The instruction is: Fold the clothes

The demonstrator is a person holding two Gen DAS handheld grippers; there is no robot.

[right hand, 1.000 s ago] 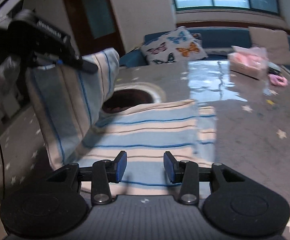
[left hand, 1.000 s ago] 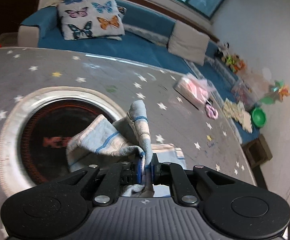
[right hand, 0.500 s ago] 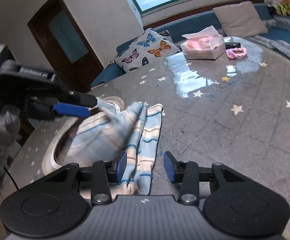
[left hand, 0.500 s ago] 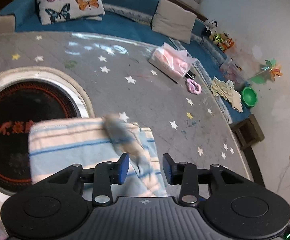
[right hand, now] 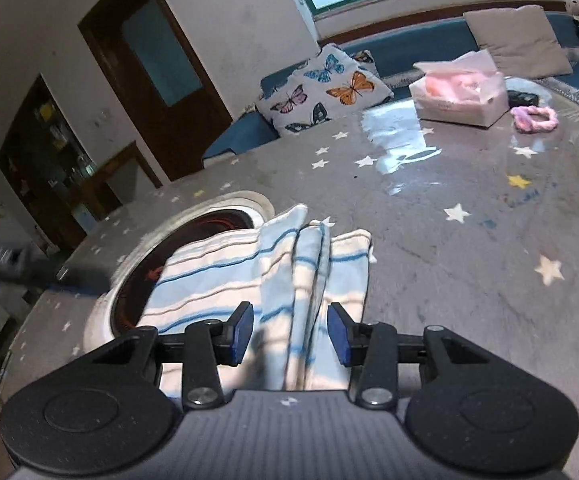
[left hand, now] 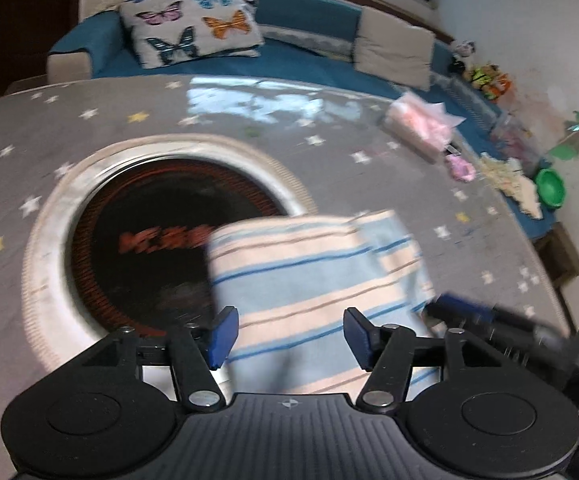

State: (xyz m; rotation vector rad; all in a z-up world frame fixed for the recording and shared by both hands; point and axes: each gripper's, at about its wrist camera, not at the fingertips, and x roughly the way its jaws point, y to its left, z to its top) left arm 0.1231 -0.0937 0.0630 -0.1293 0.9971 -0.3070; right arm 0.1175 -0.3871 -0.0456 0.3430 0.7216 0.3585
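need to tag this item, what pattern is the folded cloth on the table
Pale blue and cream stripes with thin darker blue lines on the folded cloth; clearest in the right wrist view.

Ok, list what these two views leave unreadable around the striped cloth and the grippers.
- Near edge of the striped cloth: both wrist views, hidden behind each gripper's own body.
- Layer count: the right wrist view shows bunched folds, but blur stops a count.
- Lettering on the round black insert: left wrist view, blurred and partly covered by the cloth.
- Left gripper in the right wrist view: a dark smear at the frame edge.
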